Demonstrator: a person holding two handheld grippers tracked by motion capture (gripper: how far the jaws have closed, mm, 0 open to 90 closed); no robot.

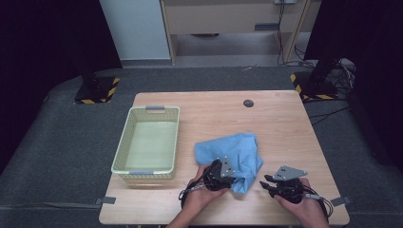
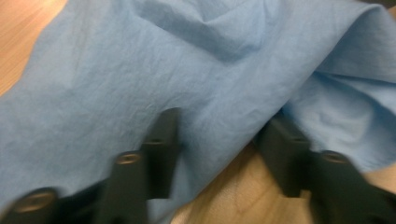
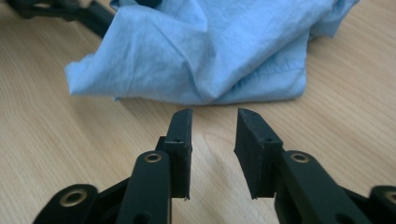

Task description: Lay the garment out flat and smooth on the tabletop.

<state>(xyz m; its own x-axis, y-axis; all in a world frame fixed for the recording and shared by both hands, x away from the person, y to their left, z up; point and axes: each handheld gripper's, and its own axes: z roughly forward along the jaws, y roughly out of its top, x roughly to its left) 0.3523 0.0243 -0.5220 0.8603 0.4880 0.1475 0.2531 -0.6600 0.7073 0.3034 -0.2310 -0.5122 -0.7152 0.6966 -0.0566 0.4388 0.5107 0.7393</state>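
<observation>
A crumpled light-blue cloth (image 1: 233,154) lies on the wooden table (image 1: 285,126), right of centre. My left gripper (image 1: 227,178) is at the cloth's near edge, held in a hand. In the left gripper view it (image 2: 222,135) is open, its jaws straddling a fold of the cloth (image 2: 187,60), one jaw on top of the fabric and the other at its lifted edge. My right gripper (image 1: 266,182) hovers over bare wood just right of the cloth. Its jaws (image 3: 212,119) stand open and empty, a short way from the cloth (image 3: 201,51).
A pale green plastic basket (image 1: 154,110) stands empty on the table's left side. A small dark round disc (image 1: 248,103) sits near the far edge. Bare wood stretches across the right and far parts of the table. Dark floor surrounds it.
</observation>
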